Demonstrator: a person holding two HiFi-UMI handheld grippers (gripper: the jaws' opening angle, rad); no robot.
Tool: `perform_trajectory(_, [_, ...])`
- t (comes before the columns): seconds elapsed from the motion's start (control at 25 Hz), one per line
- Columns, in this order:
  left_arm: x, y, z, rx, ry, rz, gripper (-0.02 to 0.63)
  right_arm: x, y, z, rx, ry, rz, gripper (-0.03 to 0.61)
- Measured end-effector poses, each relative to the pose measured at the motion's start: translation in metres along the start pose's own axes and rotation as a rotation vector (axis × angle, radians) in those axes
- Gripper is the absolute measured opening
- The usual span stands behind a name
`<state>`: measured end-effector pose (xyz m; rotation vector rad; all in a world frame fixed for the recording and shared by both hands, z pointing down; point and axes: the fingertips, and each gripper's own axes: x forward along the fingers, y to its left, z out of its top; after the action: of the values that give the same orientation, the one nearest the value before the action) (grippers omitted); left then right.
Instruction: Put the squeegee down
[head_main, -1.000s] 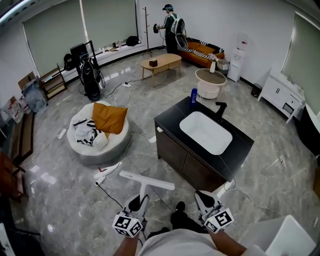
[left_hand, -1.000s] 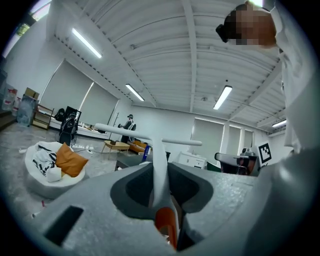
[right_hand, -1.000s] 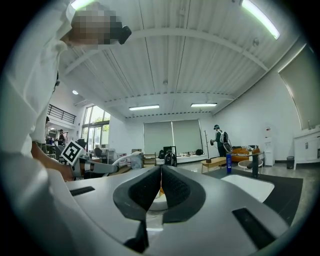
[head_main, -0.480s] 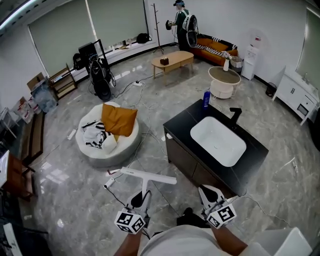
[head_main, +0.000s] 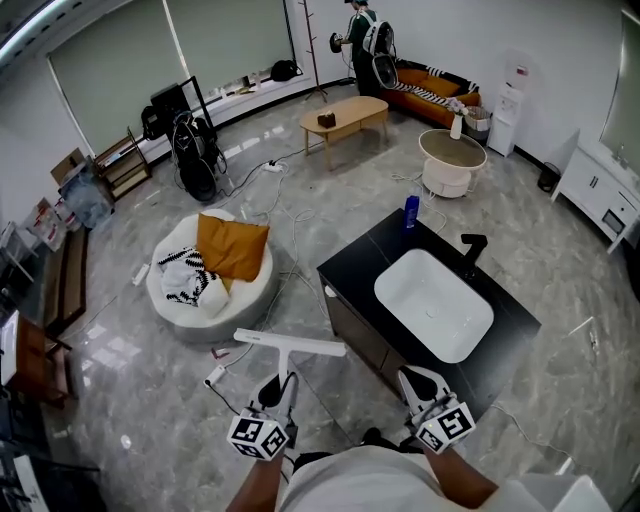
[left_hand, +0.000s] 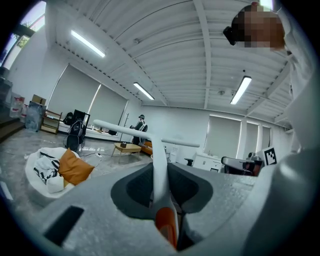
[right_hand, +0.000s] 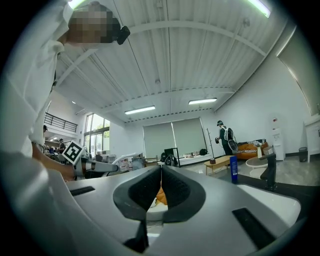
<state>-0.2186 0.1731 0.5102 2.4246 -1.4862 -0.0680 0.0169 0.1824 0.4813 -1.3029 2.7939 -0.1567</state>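
A white squeegee (head_main: 290, 346) with a long T-shaped blade sticks forward from my left gripper (head_main: 284, 384), above the grey floor. In the left gripper view its white handle (left_hand: 159, 165) and orange grip (left_hand: 166, 227) sit pinched between the dark pads, with the left gripper (left_hand: 161, 175) shut on it. My right gripper (head_main: 416, 381) hovers at the near corner of the black sink counter (head_main: 365, 260). In the right gripper view the right gripper (right_hand: 161, 169) has its pads pressed together with nothing between them.
The counter holds a white basin (head_main: 434, 303), a black faucet (head_main: 470, 250) and a blue bottle (head_main: 411, 212). A white beanbag with an orange cushion (head_main: 232, 247) lies to the left. Cables (head_main: 285, 225) trail over the floor. A coffee table (head_main: 345, 118) and a person (head_main: 365, 35) are far back.
Both grippers travelled level across the room, the squeegee staying in the left one. The sink counter now lies closer in front, its near corner by the right gripper.
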Motion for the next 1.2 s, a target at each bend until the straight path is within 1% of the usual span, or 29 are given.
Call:
perform_trajectory(0.16, [0.029,0.009,0.003,-0.017,0.001,0.016,0.084,0.021,-0.024,-0.008,0.018,0.02,0.014,0.015])
perform_trajectory(0.32, [0.052,0.018,0.007,-0.028,0.024,0.026,0.084,0.05,-0.041,-0.008,0.038,0.029,0.034,0.015])
perform_trajectory(0.52, [0.078,0.049,0.007,-0.055,0.046,0.029,0.084,0.091,-0.056,-0.012,0.043,0.038,0.035,0.015])
perform_trajectory(0.64, [0.1,0.075,0.008,-0.074,0.055,0.013,0.084,0.116,-0.069,-0.015,0.044,0.05,0.001,0.015])
perform_trajectory(0.84, [0.146,0.118,0.026,-0.096,0.051,-0.024,0.084,0.167,-0.085,-0.008,0.026,0.064,-0.027,0.015])
perform_trajectory(1.0, [0.18,0.149,0.043,-0.104,0.044,-0.063,0.084,0.211,-0.096,-0.002,0.01,0.067,-0.049,0.015])
perform_trajectory(1.2, [0.211,0.185,0.057,-0.104,0.05,-0.127,0.083,0.259,-0.1,-0.001,0.002,0.063,-0.084,0.015])
